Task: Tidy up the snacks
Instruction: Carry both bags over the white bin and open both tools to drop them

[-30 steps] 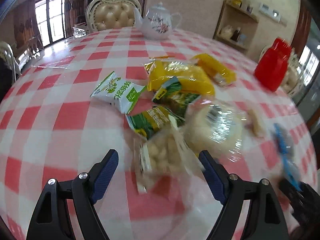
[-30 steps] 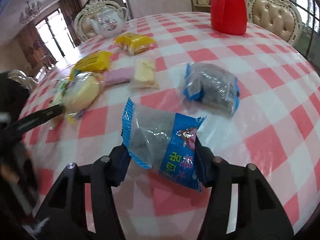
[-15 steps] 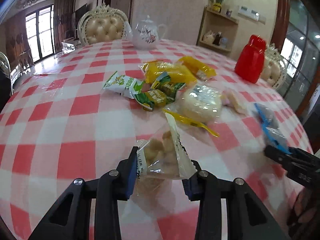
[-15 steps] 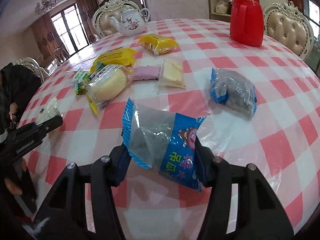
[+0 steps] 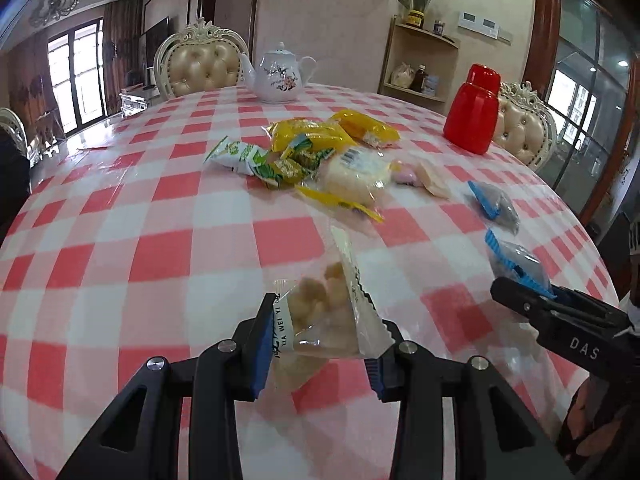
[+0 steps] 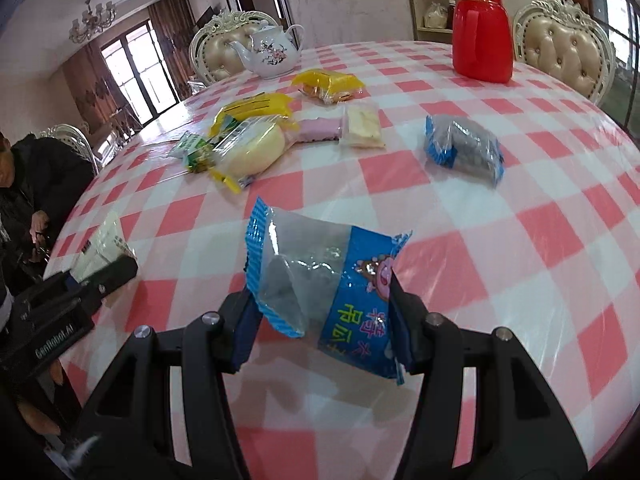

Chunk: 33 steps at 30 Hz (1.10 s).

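My left gripper is shut on a clear packet of pale round snacks, held just above the checked tablecloth. My right gripper is shut on a blue-and-clear snack packet, also lifted off the table. A second blue packet lies on the cloth ahead of the right gripper. A heap of yellow, green and clear snack packets lies in the middle of the table. The right gripper shows at the right edge of the left wrist view.
A white teapot stands at the far side and a red thermos jug at the far right. Padded chairs ring the round table. A seated person in dark clothes is at the left. A shelf unit stands behind.
My left gripper closed on the clear packet of round snacks and drew it back from the heap. My right gripper, still gripping the blue packet, pulled back a little from the table's middle.
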### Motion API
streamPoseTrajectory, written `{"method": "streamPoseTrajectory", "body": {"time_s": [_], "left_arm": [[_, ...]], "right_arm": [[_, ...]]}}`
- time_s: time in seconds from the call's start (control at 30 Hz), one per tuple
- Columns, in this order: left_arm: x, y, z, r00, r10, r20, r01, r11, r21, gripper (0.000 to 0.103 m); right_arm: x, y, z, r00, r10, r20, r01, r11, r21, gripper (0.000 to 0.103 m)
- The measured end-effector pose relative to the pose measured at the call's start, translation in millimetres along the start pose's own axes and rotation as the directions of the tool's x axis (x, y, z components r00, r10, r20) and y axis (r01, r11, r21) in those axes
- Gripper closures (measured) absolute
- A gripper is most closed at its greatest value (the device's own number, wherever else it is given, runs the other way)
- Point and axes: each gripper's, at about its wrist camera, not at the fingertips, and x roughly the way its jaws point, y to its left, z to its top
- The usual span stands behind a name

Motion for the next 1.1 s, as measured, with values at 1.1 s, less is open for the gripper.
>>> {"method": "streamPoseTrajectory", "body": {"time_s": [1.1], "left_arm": [[-103,89,-80,0.992,0.127,-0.007,-0.127,0.987,-0.095,0.063]], "right_arm": [[-23,161,-76,0.975,0.193,-0.111,-0.213,0.953,-0.216,0.044]]}}
